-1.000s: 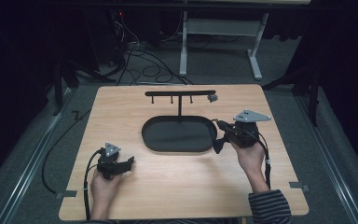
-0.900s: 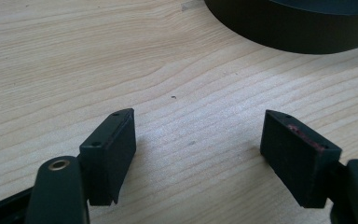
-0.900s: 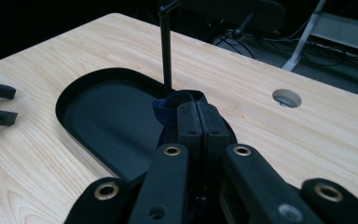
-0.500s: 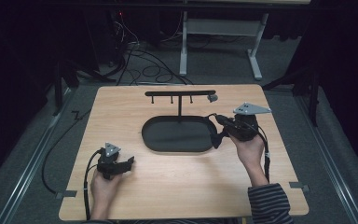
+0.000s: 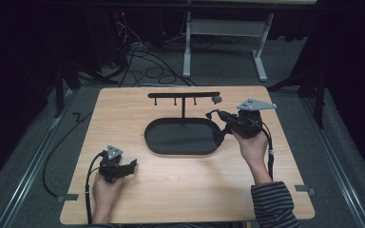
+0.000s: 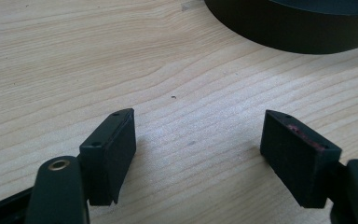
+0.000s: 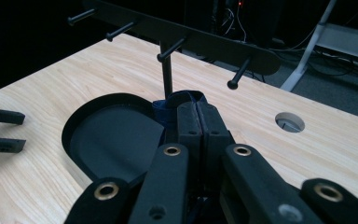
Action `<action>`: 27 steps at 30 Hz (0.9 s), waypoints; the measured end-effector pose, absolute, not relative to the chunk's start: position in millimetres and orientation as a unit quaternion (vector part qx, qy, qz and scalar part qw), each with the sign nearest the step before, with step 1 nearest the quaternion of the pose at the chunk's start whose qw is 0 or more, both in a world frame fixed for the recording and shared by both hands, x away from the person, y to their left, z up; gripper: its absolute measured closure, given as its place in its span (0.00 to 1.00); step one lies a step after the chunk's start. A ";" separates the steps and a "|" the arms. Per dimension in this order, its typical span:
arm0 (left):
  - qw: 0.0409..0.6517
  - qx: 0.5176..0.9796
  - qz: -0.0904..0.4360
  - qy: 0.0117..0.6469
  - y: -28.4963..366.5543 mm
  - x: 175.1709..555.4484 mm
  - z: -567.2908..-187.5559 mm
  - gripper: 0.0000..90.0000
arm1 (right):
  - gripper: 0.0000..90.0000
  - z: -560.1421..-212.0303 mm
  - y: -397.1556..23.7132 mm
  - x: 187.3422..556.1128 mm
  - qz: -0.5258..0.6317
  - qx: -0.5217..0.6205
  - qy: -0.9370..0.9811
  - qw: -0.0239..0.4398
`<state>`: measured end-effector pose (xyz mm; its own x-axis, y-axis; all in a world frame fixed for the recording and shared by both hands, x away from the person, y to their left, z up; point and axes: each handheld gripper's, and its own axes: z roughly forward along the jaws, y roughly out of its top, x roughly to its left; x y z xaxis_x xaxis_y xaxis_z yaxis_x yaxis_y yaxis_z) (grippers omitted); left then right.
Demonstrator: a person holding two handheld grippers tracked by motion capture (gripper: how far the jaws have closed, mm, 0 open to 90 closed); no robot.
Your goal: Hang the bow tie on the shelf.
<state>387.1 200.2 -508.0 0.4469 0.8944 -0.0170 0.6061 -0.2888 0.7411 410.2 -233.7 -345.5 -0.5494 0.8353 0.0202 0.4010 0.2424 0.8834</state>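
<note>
Pale wood grain runs across the table [image 5: 180, 190] in the high view, and on it sits a black oval tray [image 5: 183, 137] with a black rack [image 5: 184, 95] standing at its far edge, short pegs hanging under its crossbar. Over by the tray's right end, the right gripper [image 5: 218, 127] is raised in the person's right hand [image 5: 252, 147], and something dark dangles from its tip, though from up here it's too small to make out. Down at the near left, the left gripper [image 5: 129, 166] rests low by the table in the left hand [image 5: 105, 187], well apart from the tray. Cables and a grey desk frame lie on the dim floor beyond, mostly lost in shadow. On to the left gripper view: jaws spread wide, nothing between them, bare wood beneath, and the tray's dark wall [image 6: 289, 32] is cut off at the top edge. Now the right gripper view: the jaws are pressed tight on a dark blue strap [image 7: 182, 99], most of it hidden behind them, just a folded loop peeking above. Behind it stands the rack's post [image 7: 167, 74], with a round hole [image 7: 289, 122] in the tabletop to the right, and the left gripper sits at the far left edge.
</note>
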 end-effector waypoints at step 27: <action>0.349 0.777 0.206 0.482 200.1 387.0 -507.9 0.30 | 1.00 -340.2 -228.2 447.5 0.449 0.435 0.741 0.244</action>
